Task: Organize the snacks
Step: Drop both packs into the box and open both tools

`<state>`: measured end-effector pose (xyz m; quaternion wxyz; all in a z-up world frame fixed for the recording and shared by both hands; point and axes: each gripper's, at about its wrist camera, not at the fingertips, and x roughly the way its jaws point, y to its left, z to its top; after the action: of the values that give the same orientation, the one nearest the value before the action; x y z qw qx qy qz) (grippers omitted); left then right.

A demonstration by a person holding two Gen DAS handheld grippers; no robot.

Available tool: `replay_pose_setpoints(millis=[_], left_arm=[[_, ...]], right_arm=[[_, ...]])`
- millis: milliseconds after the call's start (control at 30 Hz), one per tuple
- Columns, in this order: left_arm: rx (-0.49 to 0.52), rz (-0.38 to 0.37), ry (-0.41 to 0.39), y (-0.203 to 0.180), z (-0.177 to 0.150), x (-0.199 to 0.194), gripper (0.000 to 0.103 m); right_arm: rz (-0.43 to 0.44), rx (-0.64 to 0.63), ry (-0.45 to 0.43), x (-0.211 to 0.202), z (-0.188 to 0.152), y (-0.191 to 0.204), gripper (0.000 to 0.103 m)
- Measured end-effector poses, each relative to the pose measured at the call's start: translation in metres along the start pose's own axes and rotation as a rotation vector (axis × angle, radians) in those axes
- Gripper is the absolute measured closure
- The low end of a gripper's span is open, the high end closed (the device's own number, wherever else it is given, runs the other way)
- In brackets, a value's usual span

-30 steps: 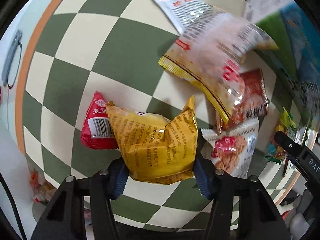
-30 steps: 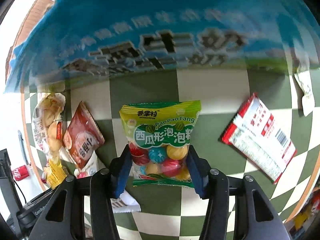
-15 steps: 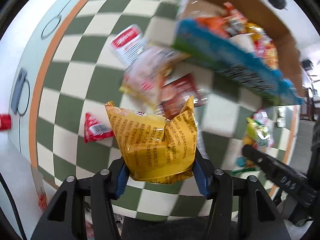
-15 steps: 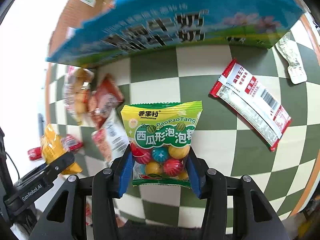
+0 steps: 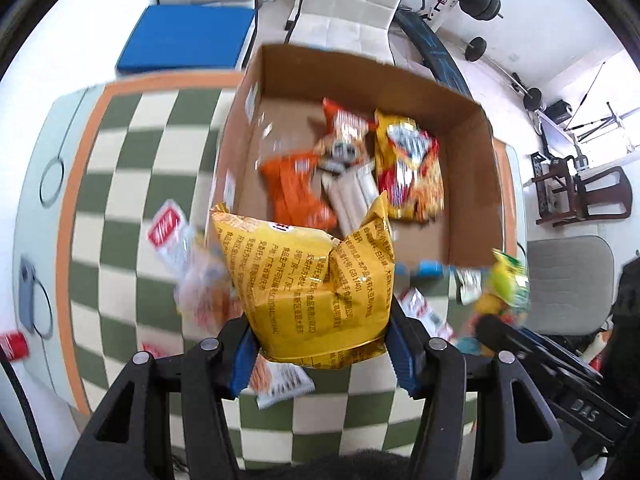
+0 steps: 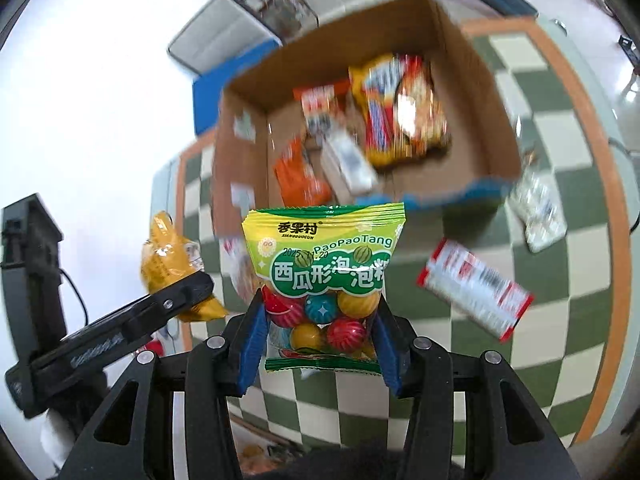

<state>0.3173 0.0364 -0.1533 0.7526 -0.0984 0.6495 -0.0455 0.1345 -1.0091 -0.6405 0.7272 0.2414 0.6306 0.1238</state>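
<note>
My left gripper (image 5: 320,344) is shut on a crumpled yellow snack bag (image 5: 308,280) and holds it in the air, just short of an open cardboard box (image 5: 472,184). My right gripper (image 6: 320,340) is shut on a green bag of coloured gum balls (image 6: 324,276), also lifted above the table. The box (image 6: 472,92) holds several snack packs, among them an orange pack (image 5: 292,192) and a red-yellow pack (image 5: 412,168). In the right wrist view the left gripper (image 6: 176,292) shows at the left with its yellow bag (image 6: 168,256).
A green-and-cream checkered cloth (image 5: 120,184) covers the table. Loose packs lie on it: a red-white pack (image 6: 472,288), a clear pack (image 6: 540,208) and several more near the box's left side (image 5: 192,268). Chairs (image 5: 352,0) and a blue cushion (image 5: 188,36) stand behind the table.
Both grippers have risen with their bags from the tabletop, and the view has swung up from the box's outer wall to its open inside.
</note>
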Motion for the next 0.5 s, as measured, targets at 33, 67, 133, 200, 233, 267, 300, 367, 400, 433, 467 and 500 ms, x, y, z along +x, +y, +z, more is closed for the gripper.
replay_pose_setpoints(millis=[33,67,133,200,233,267,300,367,400,433,467,500], left_arm=[[0.008,0.004,0.002,-0.001,0.012,0.002,0.049],[0.015,0.013,0.005,-0.001,0.024,0.004,0.049],[0.030,0.030,0.018,-0.002,0.052,0.011,0.049],[0.030,0.035,0.061,-0.002,0.079,0.025,0.049],[0.029,0.038,0.078,-0.001,0.091,0.032,0.049],[0.034,0.048,0.091,-0.001,0.100,0.038,0.049],[0.035,0.056,0.106,-0.001,0.112,0.045,0.049],[0.038,0.068,0.136,0.000,0.128,0.058,0.049],[0.043,0.075,0.155,0.001,0.136,0.065,0.049],[0.045,0.083,0.170,0.001,0.143,0.071,0.049],[0.044,0.096,0.186,0.002,0.150,0.079,0.049],[0.049,0.103,0.199,0.003,0.154,0.084,0.049]], right_arm=[[-0.003,0.003,-0.019,-0.006,0.009,-0.001,0.052],[-0.013,0.006,-0.035,-0.009,0.019,-0.002,0.052],[-0.031,0.021,-0.054,-0.005,0.044,-0.003,0.052],[-0.061,0.031,-0.061,-0.002,0.064,-0.009,0.052],[-0.087,0.032,-0.061,0.000,0.078,-0.012,0.052],[-0.106,0.034,-0.056,0.003,0.087,-0.015,0.052],[-0.123,0.039,-0.048,0.008,0.096,-0.018,0.052],[-0.150,0.047,-0.020,0.020,0.113,-0.024,0.052],[-0.168,0.047,-0.007,0.025,0.120,-0.026,0.052],[-0.186,0.041,0.009,0.030,0.125,-0.027,0.052],[-0.198,0.041,0.024,0.035,0.128,-0.028,0.052],[-0.206,0.051,0.041,0.041,0.132,-0.032,0.052]])
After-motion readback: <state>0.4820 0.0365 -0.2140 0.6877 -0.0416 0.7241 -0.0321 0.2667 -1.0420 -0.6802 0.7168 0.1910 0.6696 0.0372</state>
